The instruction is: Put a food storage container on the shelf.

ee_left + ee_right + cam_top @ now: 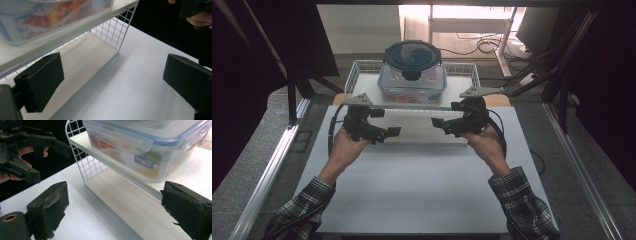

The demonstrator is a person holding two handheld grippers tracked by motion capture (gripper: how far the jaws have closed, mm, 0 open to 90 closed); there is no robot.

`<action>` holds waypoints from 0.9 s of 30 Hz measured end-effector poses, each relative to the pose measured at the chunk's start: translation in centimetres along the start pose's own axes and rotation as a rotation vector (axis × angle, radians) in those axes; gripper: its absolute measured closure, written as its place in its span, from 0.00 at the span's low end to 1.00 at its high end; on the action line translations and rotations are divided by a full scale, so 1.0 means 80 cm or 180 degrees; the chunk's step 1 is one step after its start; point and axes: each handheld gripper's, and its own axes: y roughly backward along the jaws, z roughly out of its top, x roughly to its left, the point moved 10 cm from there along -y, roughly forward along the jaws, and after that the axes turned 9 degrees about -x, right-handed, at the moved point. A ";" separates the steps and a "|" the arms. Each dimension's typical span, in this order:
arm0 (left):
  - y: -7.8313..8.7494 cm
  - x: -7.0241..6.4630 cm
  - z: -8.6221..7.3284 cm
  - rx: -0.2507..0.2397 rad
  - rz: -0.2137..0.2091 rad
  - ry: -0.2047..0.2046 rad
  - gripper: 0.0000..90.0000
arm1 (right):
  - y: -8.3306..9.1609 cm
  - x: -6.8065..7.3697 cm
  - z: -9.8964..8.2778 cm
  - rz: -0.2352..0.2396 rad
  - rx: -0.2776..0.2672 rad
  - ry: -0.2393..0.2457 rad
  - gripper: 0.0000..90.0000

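A white wire rack stands at the far edge of the white tabletop. On its upper shelf sits a clear square food box with colourful contents, and a round box with a dark blue lid rests on top of it. My left gripper is open in front of the rack's left end, nothing between its jaws. My right gripper is open in front of the right end, also empty. In the left gripper view, my left gripper faces the rack's pale lower shelf. In the right gripper view, my right gripper faces the square box.
Metal rails run along both sides of the tabletop. Dark panels and stands flank the table. Cables lie on the floor behind the rack. The person's plaid sleeves come in from the near edge.
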 end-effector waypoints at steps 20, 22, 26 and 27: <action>-0.004 -0.022 -0.038 0.0053 -0.0020 -0.0033 0.02 | 0.012 0.013 -0.033 -0.0021 0.0007 0.0067 0.03; -0.006 -0.025 -0.042 0.0068 -0.0026 -0.0055 0.02 | 0.012 0.015 -0.036 -0.0022 0.0004 0.0076 0.03; -0.007 -0.029 -0.051 0.0064 -0.0026 -0.0061 0.02 | 0.013 0.018 -0.046 -0.0027 0.0029 0.0133 0.03; -0.007 -0.030 -0.054 0.0059 -0.0028 -0.0053 0.02 | 0.012 0.019 -0.049 -0.0027 0.0036 0.0149 0.03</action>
